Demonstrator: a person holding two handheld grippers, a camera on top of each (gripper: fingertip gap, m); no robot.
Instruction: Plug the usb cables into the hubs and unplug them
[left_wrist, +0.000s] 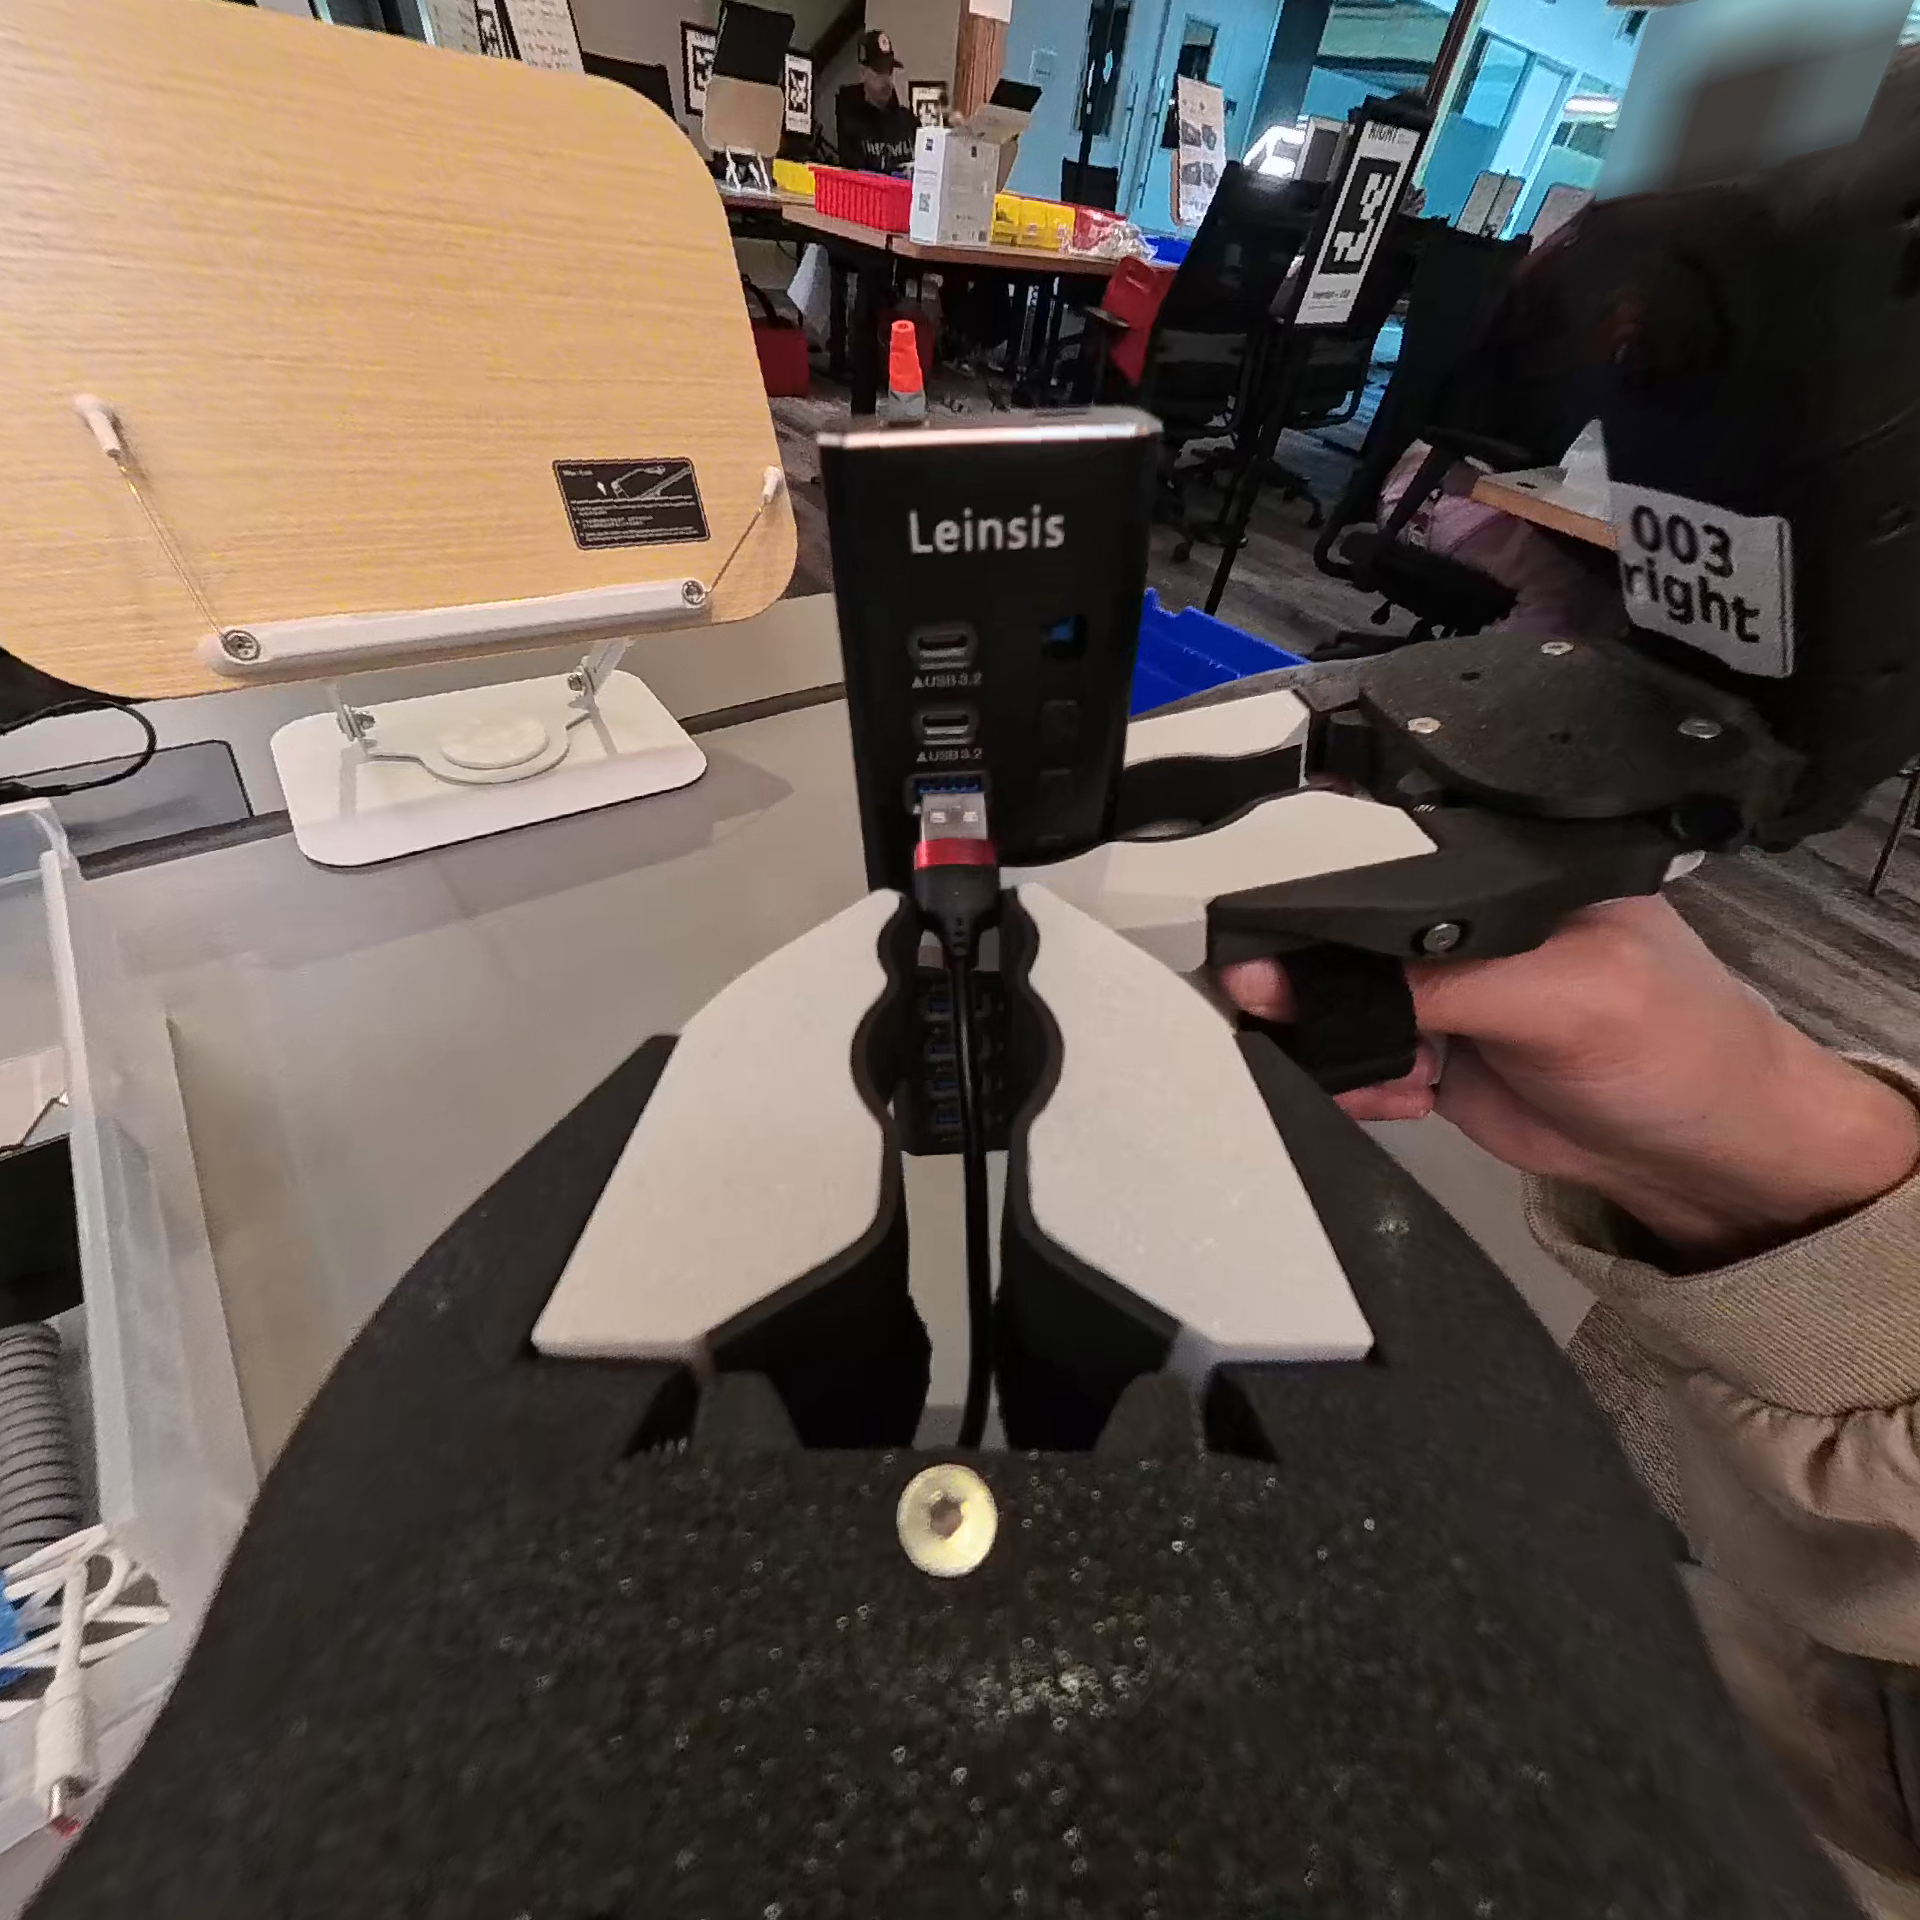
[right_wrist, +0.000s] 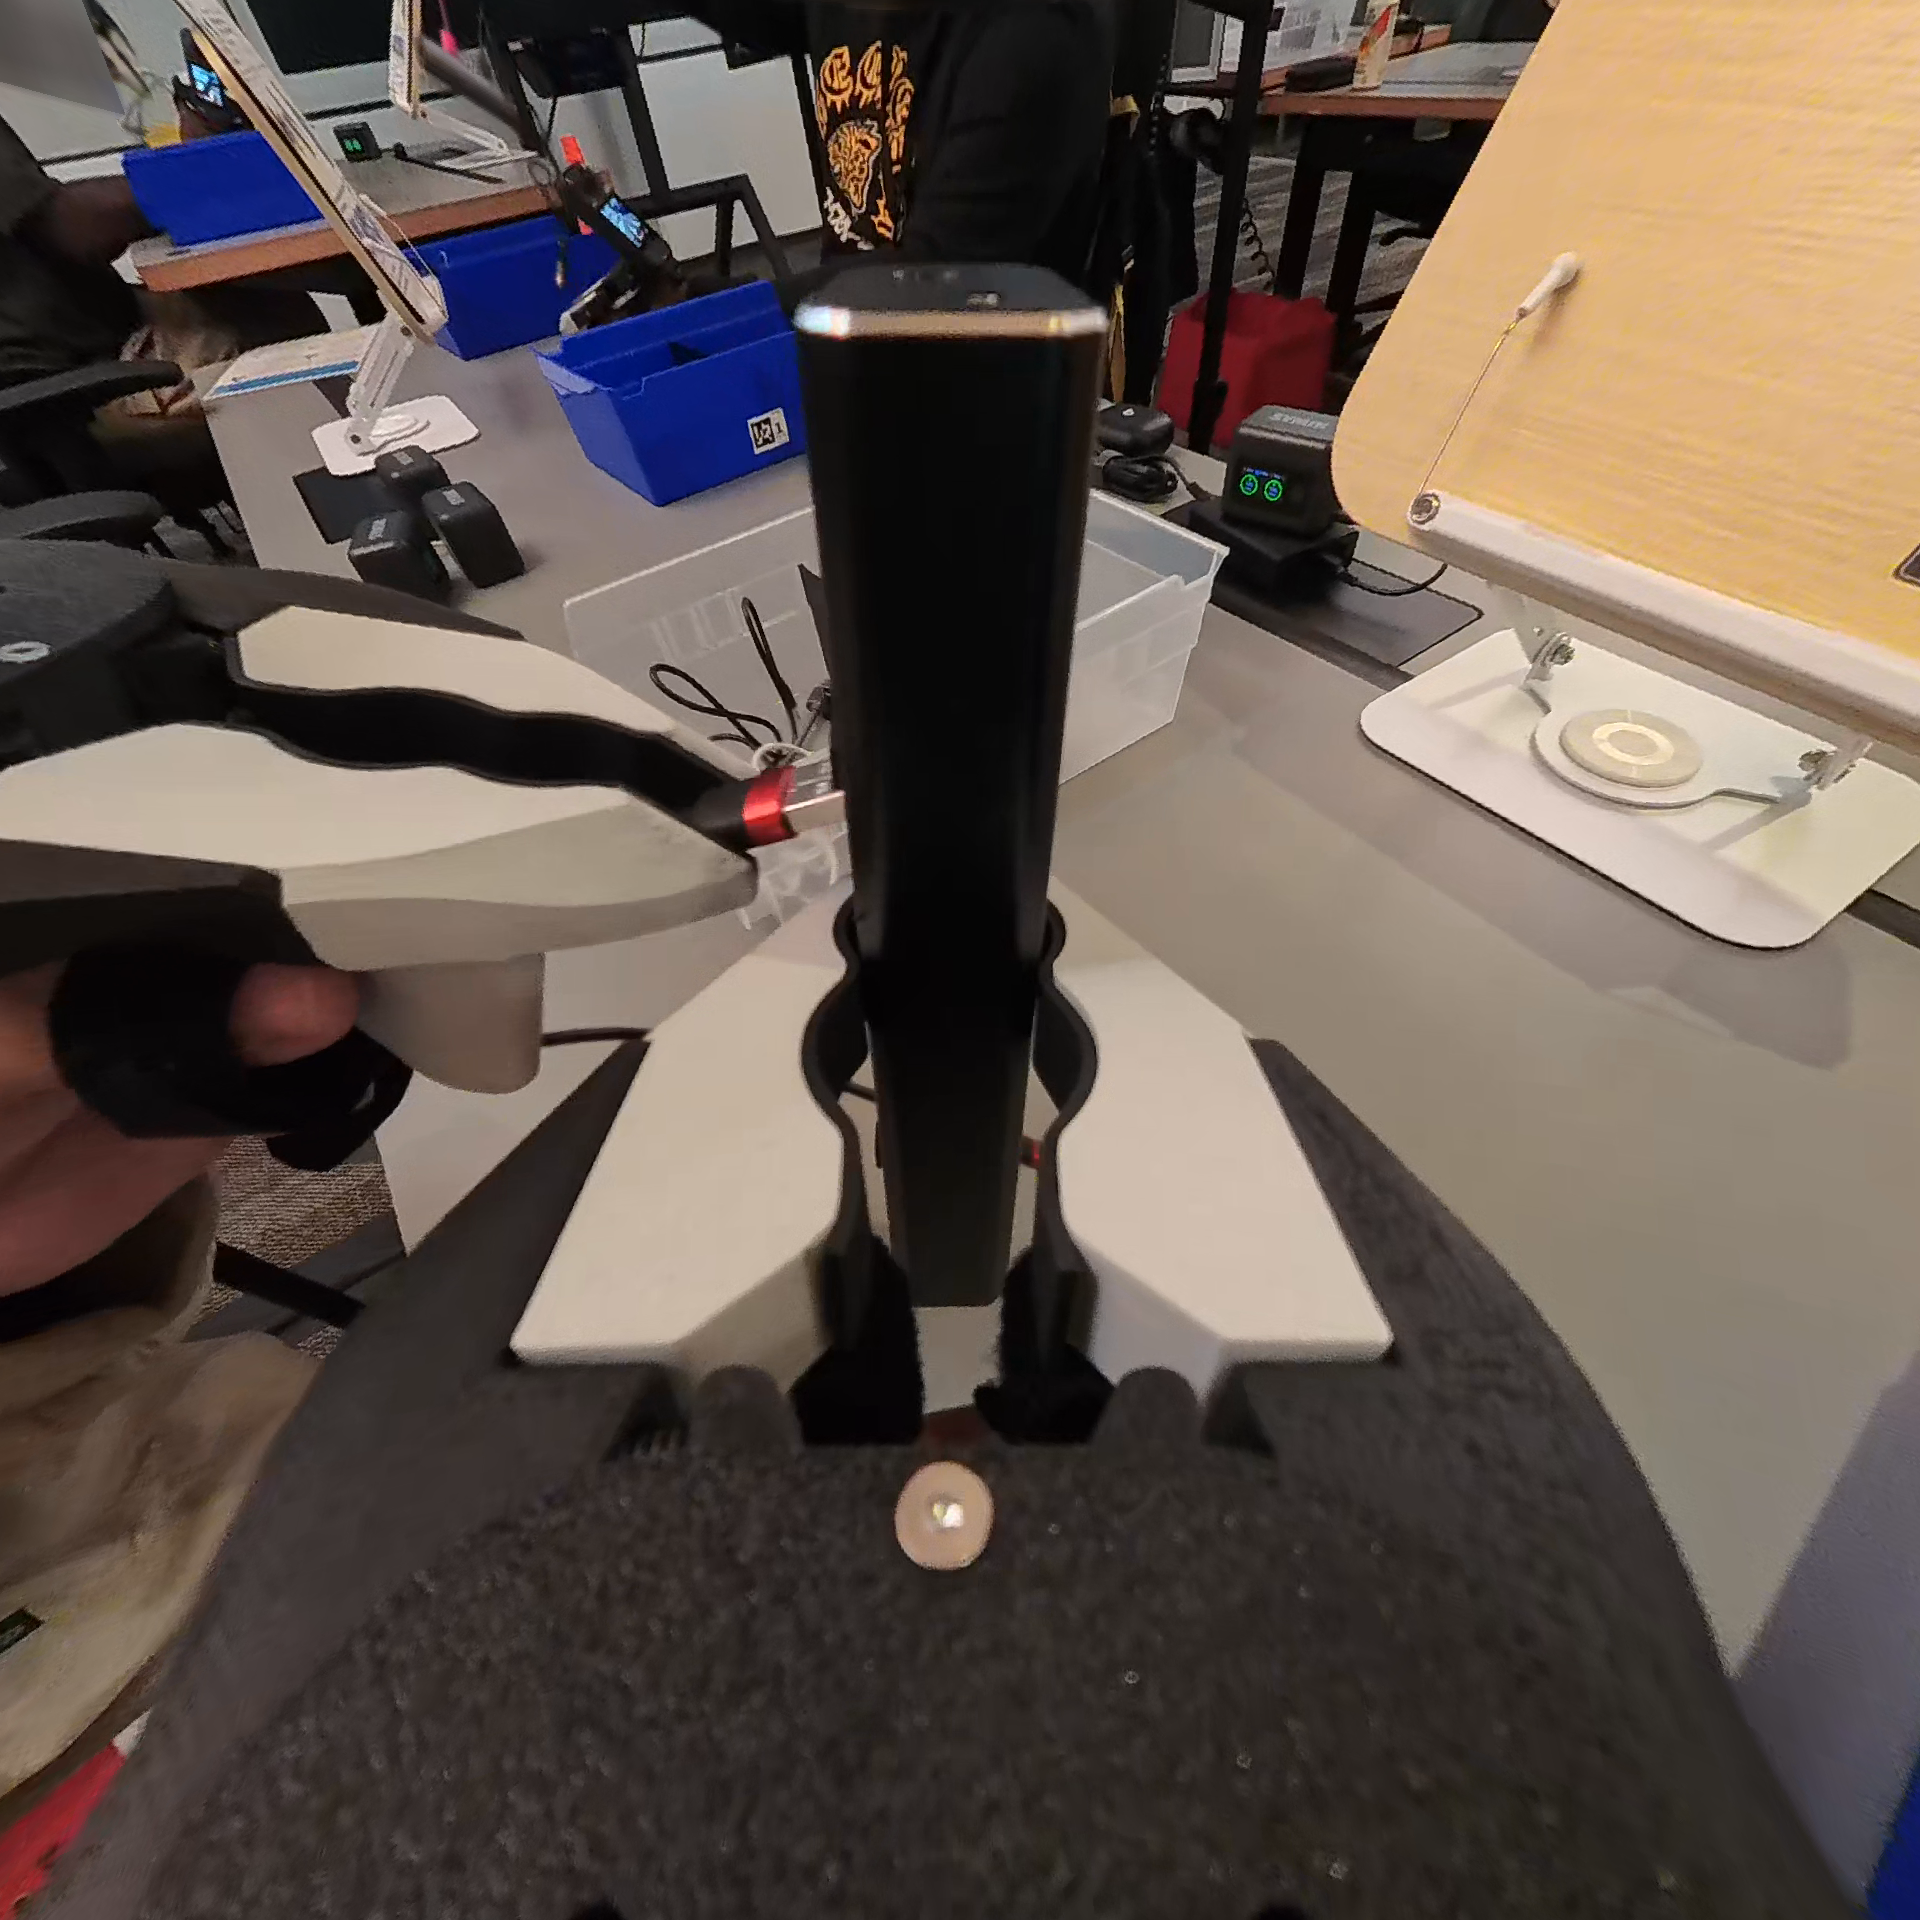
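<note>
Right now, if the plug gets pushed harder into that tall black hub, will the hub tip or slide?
Probably not. The right gripper clamps the upright hub low down, so it should hold. The push from the USB plug lands just above that grip, so the lever is short. The hub's glossy sides might still let it twist slightly in the jaws.

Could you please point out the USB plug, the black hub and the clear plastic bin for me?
USB plug (left_wrist: 951, 831): left wrist view, on its metal tip at the hub's port.
Black hub (right_wrist: 951, 665): right wrist view, on its narrow side face.
Clear plastic bin (right_wrist: 1153, 613): right wrist view, on its right wall.
</note>
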